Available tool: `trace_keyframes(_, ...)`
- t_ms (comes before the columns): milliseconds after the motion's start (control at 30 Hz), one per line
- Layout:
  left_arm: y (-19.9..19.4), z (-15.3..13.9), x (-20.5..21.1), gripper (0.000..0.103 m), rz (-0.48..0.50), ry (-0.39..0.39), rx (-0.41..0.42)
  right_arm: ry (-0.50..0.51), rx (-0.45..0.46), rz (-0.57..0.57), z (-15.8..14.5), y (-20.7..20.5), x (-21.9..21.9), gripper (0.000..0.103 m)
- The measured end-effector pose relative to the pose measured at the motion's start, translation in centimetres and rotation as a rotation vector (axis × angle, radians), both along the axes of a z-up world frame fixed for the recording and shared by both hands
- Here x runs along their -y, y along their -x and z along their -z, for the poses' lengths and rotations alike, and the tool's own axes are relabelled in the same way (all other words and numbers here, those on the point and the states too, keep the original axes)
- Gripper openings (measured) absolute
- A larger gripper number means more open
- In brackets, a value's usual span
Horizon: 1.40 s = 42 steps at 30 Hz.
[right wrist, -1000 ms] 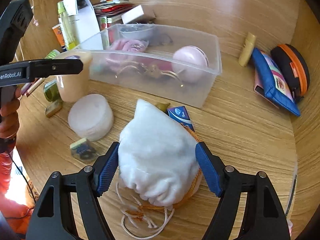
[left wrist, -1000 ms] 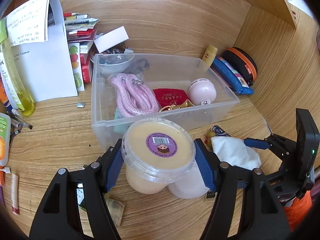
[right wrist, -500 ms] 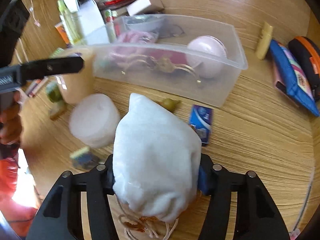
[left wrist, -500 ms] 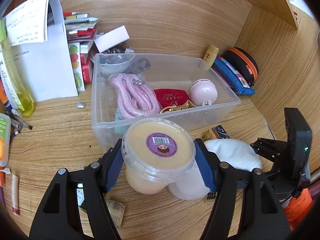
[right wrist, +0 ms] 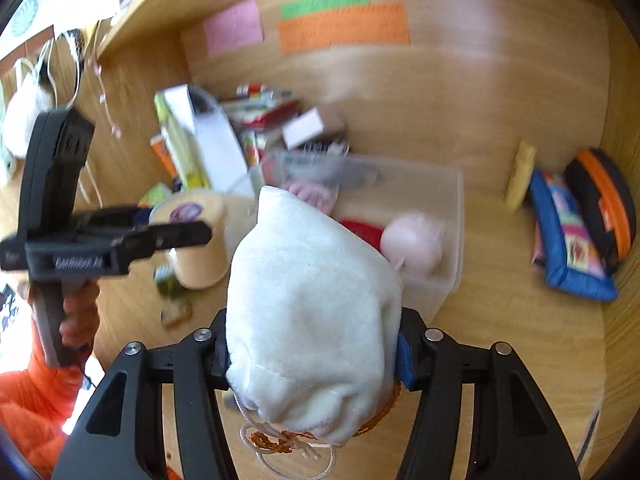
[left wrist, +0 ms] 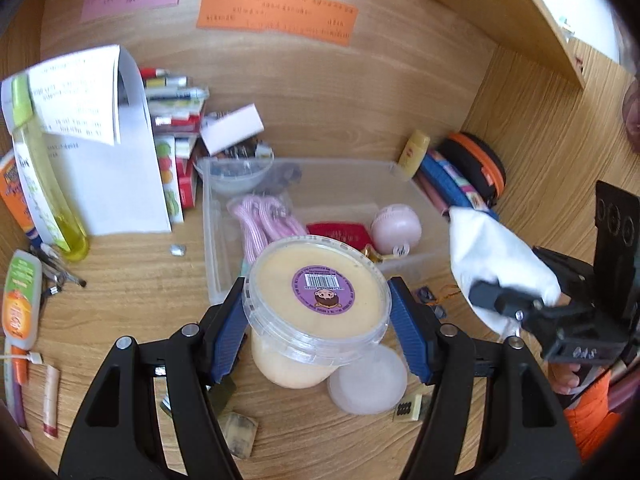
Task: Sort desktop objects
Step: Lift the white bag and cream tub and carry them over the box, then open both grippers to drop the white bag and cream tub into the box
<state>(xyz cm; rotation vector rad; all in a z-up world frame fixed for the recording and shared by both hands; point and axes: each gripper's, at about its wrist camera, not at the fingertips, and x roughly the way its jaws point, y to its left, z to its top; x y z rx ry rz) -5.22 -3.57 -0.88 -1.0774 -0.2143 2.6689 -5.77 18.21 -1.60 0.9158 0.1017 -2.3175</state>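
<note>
Your left gripper [left wrist: 316, 318] has its blue pads pressed against both sides of the yellow tub [left wrist: 316, 304], just under the clear lid with the purple barcode sticker; the tub sits between the fingers, in front of the near wall of the clear plastic bin [left wrist: 416, 258], and whether its base touches the desk you cannot tell from either view. Your right gripper [right wrist: 314, 354] is clamped on the white cloth pouch [right wrist: 312, 320], squeezed at its gathered lower end, with the orange-and-white drawstring [right wrist: 280, 442] dangling below the fingers. In the left wrist view that pouch [left wrist: 492, 260] is off the desk, beside the bin's right end. Inside the bin you have a coiled pink rope [left wrist: 264, 224], a red pouch [left wrist: 340, 230], a pale pink ball [left wrist: 396, 228] and a small clear bowl [left wrist: 234, 176] at the far left corner. Just right of the tub, on the desk, lies a round frosted white lid [left wrist: 366, 384], touching or nearly touching the tub's base. Beyond the bin's right end a small yellow bottle [left wrist: 414, 152] leans at the back wall, with a blue zip pouch [left wrist: 448, 188] and a black case with an orange zip [left wrist: 476, 164] next to it. To the left stand a folded white paper [left wrist: 100, 152] and a tall bottle of yellow liquid [left wrist: 48, 196]. Coloured notes [left wrist: 276, 12] are stuck to the back panel.
</note>
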Motion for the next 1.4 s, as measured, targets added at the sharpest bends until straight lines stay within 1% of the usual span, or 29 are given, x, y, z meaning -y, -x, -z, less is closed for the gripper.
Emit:
trace_keyframes(100, 0.4, -1.1, 0.4, 0.067, -0.008, -0.009, -0.016, 0.024, -0.021, 0.013, -0.8, 1.4, 0.2, 0.054)
trace_keyframes(133, 0.6, -1.3, 0.5, 0.067, -0.01, -0.013, -0.018, 0.027, -0.024, 0.018, -1.0, 2.1, 0.9, 0.054)
trace_keyframes(267, 1.6, -2.1, 1.0, 0.067, -0.021, -0.017, -0.024, 0.046, -0.021, 0.029, -1.3, 3.8, 1.5, 0.054)
trace_keyframes(433, 3.3, -2.2, 1.6, 0.067, -0.034, -0.026, -0.011, 0.045, 0.015, 0.031, -0.4, 6.3, 2.8, 0.054)
trace_keyframes(633, 6.1, -1.1, 1.6, 0.067, -0.05, -0.019, 0.036, -0.002, 0.052, 0.048, 1.5, 8.8, 4.0, 0.054)
trace_keyframes(767, 7.2, -0.4, 1.5, 0.067, -0.046, -0.032, 0.05, -0.028, 0.085, 0.057, 2.7, 10.0, 4.5, 0.058)
trace_keyframes(867, 7.9, 0.2, 1.3, 0.067, -0.049, -0.026, 0.062, -0.063, 0.073, 0.057, 3.0, 10.3, 5.1, 0.06)
trace_keyframes(933, 8.3, 0.9, 1.2, 0.067, -0.048, -0.021, 0.078, -0.09, 0.058, 0.061, 3.2, 10.3, 5.3, 0.064)
trace_keyframes(967, 8.5, 1.1, 1.1, 0.067, -0.047, -0.019, 0.084, -0.103, 0.055, 0.062, 3.4, 10.3, 5.4, 0.069)
trace_keyframes(1000, 8.6, 1.4, 1.1, 0.067, -0.047, -0.018, 0.09, -0.113, 0.054, 0.063, 3.5, 10.3, 5.6, 0.071)
trace_keyframes(1067, 8.5, 1.6, 1.0, 0.067, -0.044, -0.018, 0.089, -0.124, 0.039, 0.066, 3.5, 10.2, 5.6, 0.072)
trace_keyframes(1167, 8.5, 1.5, 1.0, 0.067, -0.042, -0.018, 0.087, -0.129, 0.02, 0.066, 3.2, 10.0, 5.6, 0.073)
trace_keyframes(1233, 8.6, 1.6, 1.1, 0.067, -0.041, -0.019, 0.093, -0.132, 0.012, 0.073, 2.9, 9.9, 5.5, 0.075)
trace_keyframes(1333, 8.8, 1.6, 1.2, 0.067, -0.046, -0.025, 0.106, -0.123, 0.004, 0.087, 2.4, 9.7, 5.1, 0.081)
trace_keyframes(1400, 9.0, 1.6, 1.4, 0.067, -0.059, -0.026, 0.114, -0.111, -0.011, 0.095, 1.8, 9.2, 4.6, 0.081)
